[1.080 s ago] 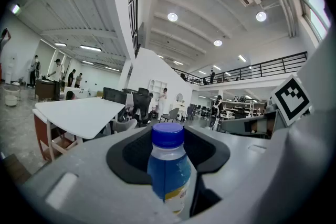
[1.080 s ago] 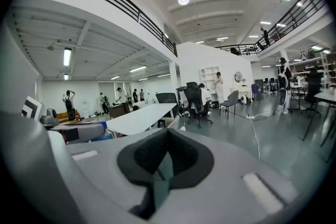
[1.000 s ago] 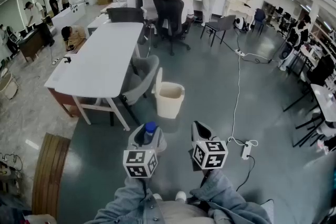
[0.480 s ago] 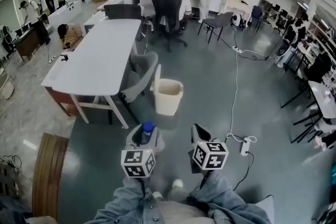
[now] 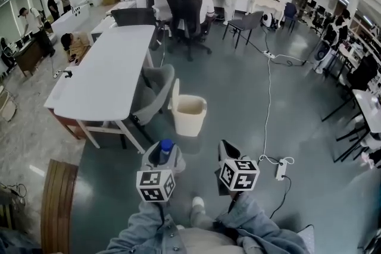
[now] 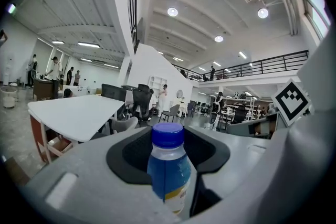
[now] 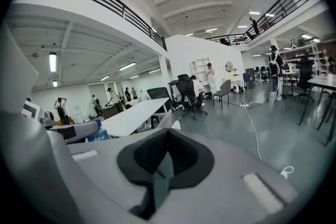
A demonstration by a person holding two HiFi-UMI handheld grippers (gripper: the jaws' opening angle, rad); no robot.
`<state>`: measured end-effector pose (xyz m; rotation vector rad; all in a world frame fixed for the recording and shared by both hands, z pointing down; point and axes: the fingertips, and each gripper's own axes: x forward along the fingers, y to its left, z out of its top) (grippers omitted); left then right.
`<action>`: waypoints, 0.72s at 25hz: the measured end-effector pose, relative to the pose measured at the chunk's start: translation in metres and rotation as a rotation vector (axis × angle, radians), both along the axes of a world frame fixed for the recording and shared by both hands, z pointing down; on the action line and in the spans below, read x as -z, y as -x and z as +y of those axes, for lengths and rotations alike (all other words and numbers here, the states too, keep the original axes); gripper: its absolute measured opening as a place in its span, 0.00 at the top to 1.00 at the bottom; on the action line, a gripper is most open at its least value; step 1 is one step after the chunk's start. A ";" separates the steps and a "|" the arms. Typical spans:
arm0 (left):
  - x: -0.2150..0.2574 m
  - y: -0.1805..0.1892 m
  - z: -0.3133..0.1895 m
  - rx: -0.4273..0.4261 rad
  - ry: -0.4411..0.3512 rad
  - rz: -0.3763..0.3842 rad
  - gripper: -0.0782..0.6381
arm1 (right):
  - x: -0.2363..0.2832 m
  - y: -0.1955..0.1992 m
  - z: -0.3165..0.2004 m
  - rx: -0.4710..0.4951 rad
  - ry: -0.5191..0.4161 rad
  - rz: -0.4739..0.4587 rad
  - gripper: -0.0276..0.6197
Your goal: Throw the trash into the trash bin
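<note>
Person in blue denim sleeves stands on the grey floor of an open-plan office, tongs in each hand. Left tongs are clamped on a clear plastic bottle w/ blue cap and blue label. The bottle stands upright btwn the jaws, dark pads pressed to both its sides and the cap poking up past them. Right tongs are held level w/ the left, just beside them, jaws drawn together w/ nothing btwn the pads.

Cream plastic trash bin stands on the floor straight ahead, apart from both pairs of tongs, its open mouth facing up. In the head view the bottle sits below and a little left of the bin. Bin is just beside a grey moulded chair, which is tucked against a long white table.

White power strip lies on the floor to the right of the right tongs, its cable trailing off across the room. Other people stand or sit in the background, far from the bin.
</note>
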<state>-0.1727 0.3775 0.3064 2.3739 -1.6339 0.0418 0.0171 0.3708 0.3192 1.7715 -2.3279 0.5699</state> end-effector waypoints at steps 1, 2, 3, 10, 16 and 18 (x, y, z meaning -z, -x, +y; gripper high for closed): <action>0.001 -0.004 -0.010 -0.003 -0.004 -0.004 0.62 | 0.001 -0.003 -0.010 0.002 -0.003 0.000 0.95; 0.002 -0.008 -0.021 -0.007 -0.007 -0.007 0.62 | 0.002 -0.007 -0.020 0.002 -0.006 -0.001 0.95; 0.002 -0.013 -0.031 -0.013 -0.009 -0.011 0.62 | 0.002 -0.011 -0.030 0.003 -0.007 -0.004 0.95; 0.001 -0.047 -0.092 -0.026 -0.008 -0.030 0.62 | -0.001 -0.043 -0.098 0.015 0.002 -0.034 0.95; 0.006 -0.064 -0.140 -0.007 -0.009 -0.041 0.62 | 0.002 -0.062 -0.151 0.033 0.002 -0.069 0.95; 0.005 -0.071 -0.154 0.000 -0.013 -0.044 0.62 | 0.001 -0.070 -0.166 0.035 -0.001 -0.078 0.95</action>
